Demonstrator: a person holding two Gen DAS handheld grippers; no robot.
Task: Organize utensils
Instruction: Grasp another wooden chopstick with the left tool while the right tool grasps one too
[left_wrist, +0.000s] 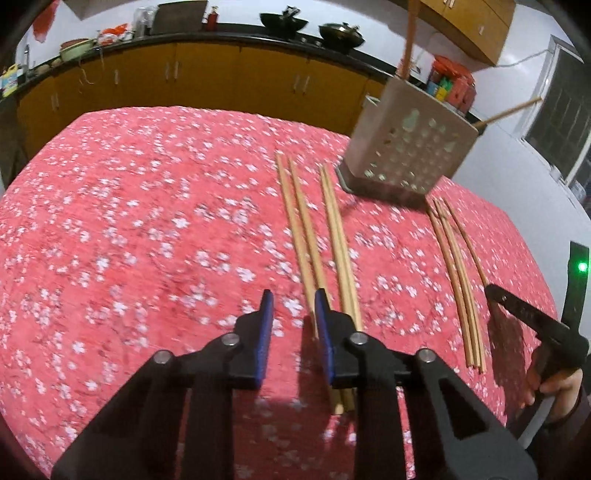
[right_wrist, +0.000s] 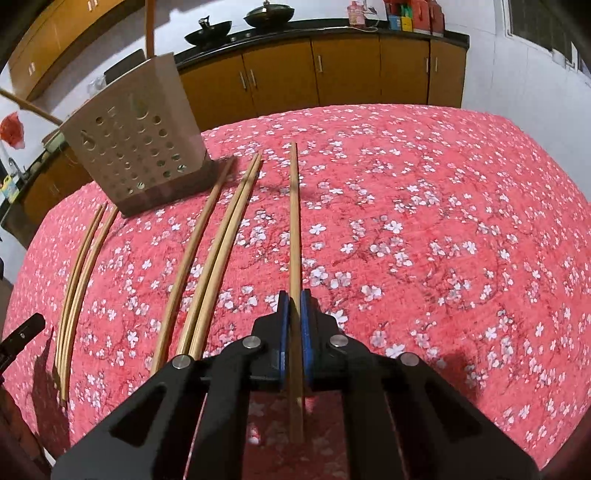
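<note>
The right claw (right_wrist: 294, 308) is closed on a single chopstick (right_wrist: 294, 221), gripping it near its near end, with most of its length pointing ahead over the red flowered tabletop (right_wrist: 443, 221). The left claw (left_wrist: 293, 314) stands partly open with nothing between its pads; it hovers low over the near ends of four chopsticks (left_wrist: 321, 240) lying side by side as two pairs.

The main risk, as a judgement, is the long lever: held so far back, the chopstick could pivot between the pads and droop or swing as it is carried toward the holder (right_wrist: 136, 144), then strike the rim rather than drop in. The metal holder with round holes could also tip or slide if knocked, since it sits near the far corner of the tabletop. The left claw, if it closes where it is, may catch only one stick of a pair and roll the neighbour away.

Counting from the right wrist view: one chopstick in the claw, three loose ones (right_wrist: 207, 251) just left of it, and a further bundle (right_wrist: 79, 273) at far left whose number is hard to tell. One holder, already containing two handles that stick out of its top.
</note>
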